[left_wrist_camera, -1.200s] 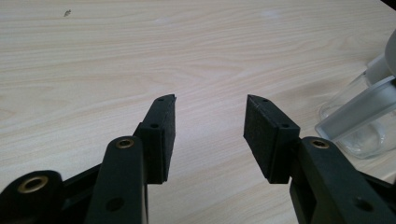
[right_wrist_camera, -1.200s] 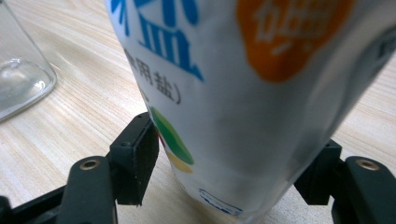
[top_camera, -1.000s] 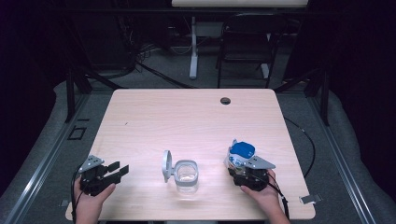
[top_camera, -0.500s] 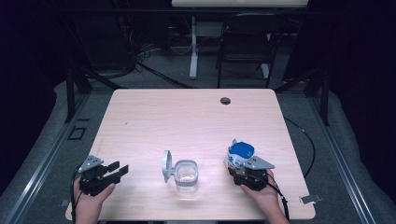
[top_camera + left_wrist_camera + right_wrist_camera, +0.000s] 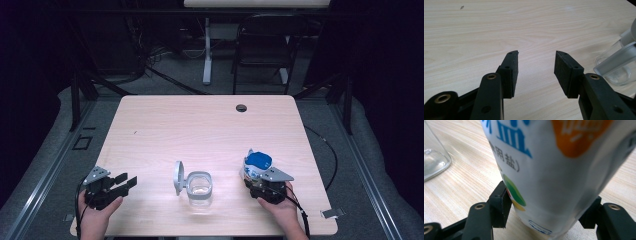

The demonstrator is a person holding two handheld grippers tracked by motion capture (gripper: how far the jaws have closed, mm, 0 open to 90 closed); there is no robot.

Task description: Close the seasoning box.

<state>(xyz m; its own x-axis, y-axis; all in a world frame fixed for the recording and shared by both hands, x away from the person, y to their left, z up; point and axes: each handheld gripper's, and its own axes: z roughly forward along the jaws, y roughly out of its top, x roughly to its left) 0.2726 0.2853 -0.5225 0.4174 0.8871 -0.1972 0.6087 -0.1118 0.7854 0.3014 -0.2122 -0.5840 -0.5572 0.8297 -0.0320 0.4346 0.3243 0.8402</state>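
High view: a pale wooden table (image 5: pixel 200 125). At its near left corner a hand holds the left gripper (image 5: pixel 125 182), jaws spread, nothing between them. Near the middle of the front edge stands a clear glass jar (image 5: pixel 199 186) with its lid (image 5: pixel 178 177) flipped open to the left. To the right, the right gripper (image 5: pixel 256 177) sits against a white salt bottle (image 5: pixel 255 165) with a blue cap.

Left gripper view: two black jaws stand wide apart over bare wood; the jar (image 5: pixel 621 62) lies off to the right, apart from them.

Right gripper view: the jaws, which have just been closing, flank the base of the bottle (image 5: pixel 554 165); the left pad touches it, but whether they grip it I cannot tell. The jar's edge (image 5: pixel 434 157) shows at left.
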